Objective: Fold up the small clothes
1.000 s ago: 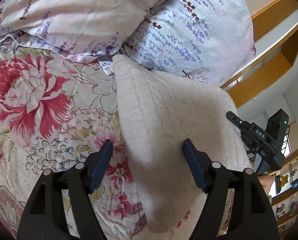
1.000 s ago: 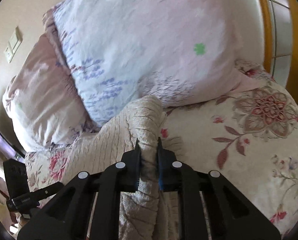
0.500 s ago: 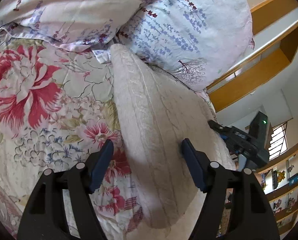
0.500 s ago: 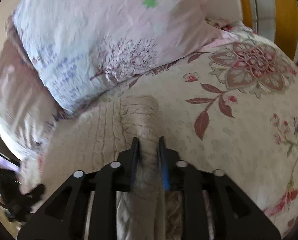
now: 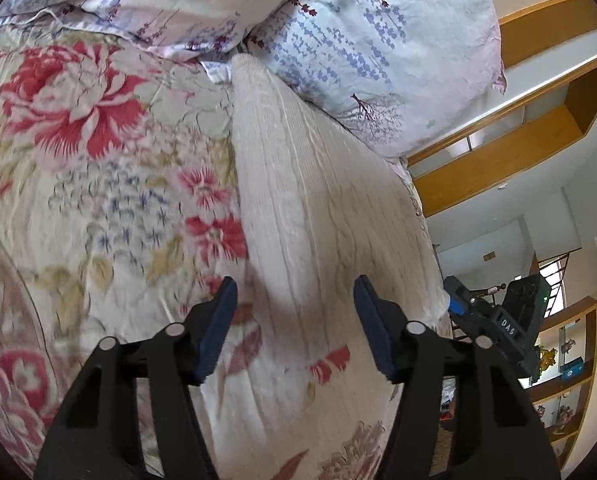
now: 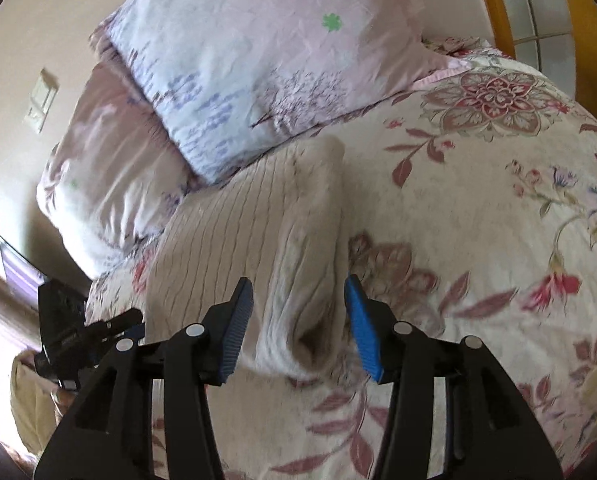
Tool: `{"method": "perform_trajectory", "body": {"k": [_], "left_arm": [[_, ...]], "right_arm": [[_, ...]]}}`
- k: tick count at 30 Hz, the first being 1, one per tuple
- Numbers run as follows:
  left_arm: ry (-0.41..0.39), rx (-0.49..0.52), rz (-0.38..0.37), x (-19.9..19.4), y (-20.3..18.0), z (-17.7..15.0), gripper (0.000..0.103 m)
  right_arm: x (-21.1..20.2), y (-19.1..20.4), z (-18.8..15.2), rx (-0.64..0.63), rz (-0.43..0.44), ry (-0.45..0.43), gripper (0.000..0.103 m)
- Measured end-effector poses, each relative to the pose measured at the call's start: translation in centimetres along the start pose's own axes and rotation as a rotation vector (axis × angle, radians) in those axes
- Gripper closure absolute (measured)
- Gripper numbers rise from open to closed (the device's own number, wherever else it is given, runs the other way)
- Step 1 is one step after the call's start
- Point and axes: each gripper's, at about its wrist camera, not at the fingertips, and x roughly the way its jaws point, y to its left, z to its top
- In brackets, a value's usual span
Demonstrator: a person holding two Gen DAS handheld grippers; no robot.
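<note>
From my left wrist, my left tool [image 5: 294,320] stands released, its jaws closing, over the cream cable-knit garment [image 5: 298,200], pads clear of it. The ribbed, folded knit lies on the quilted floral bedspread [image 5: 98,184], its far end touching the smooth lavender-print pillows [image 5: 378,40] at the bed's head. My right tool [image 5: 498,320] reads "DAS"

From my right wrist, my right tool [image 6: 298,320] is released, jaws opening, the garment's [image 6: 234,232] rolled edge between the ridged blue pads [image 6: 360,324], untouched; my left tool [image 6: 82,332] sits beyond
</note>
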Motion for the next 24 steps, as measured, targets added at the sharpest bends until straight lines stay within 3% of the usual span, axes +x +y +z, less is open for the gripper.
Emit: {"method": "perform_trajectory", "body": {"k": [3,6,9,10,12,14,17,20,24], "left_arm": [[0.009,0.006,0.017,0.3,0.0,-0.2,0.050],[0.031,0.002,0.031,0.9,0.0,-0.9,0.057],[0.043,-0.001,0.029,1.2,0.0,-1.5,0.069],[0.040,0.004,0.039,1.2,-0.1,-1.7,0.069],[0.036,0.020,0.027,1.1,-0.3,-1.7,0.083],[0.029,0.016,0.002,0.8,-0.3,-1.6,0.086],[-0.001,0.039,-0.039,-0.1,-0.7,-1.7,0.088],[0.006,0.078,-0.023,0.0,-0.8,-2.2,0.088],[0.033,0.054,-0.010,0.8,0.4,-3.0,0.089]], "right_arm": [[0.5,0.2,-0.7,-0.014,-0.003,0.013,0.057],[0.8,0.4,-1.1,-0.027,-0.010,0.015,0.069],[0.9,0.6,-1.3,-0.043,-0.014,0.009,0.087],[0.7,0.8,-1.3,-0.056,-0.026,-0.005,0.089],[-0.5,1.6,-0.9,-0.087,-0.045,-0.070,0.092],[-2.5,2.1,-0.2,-0.092,-0.028,-0.160,0.093],[-3.9,2.4,0.3,-0.108,-0.043,-0.223,0.093],[-1.7,1.2,-0.1,-0.124,-0.169,-0.140,0.094],[0.8,-1.7,-1.3,-0.033,-0.183,-0.045,0.094]]}}
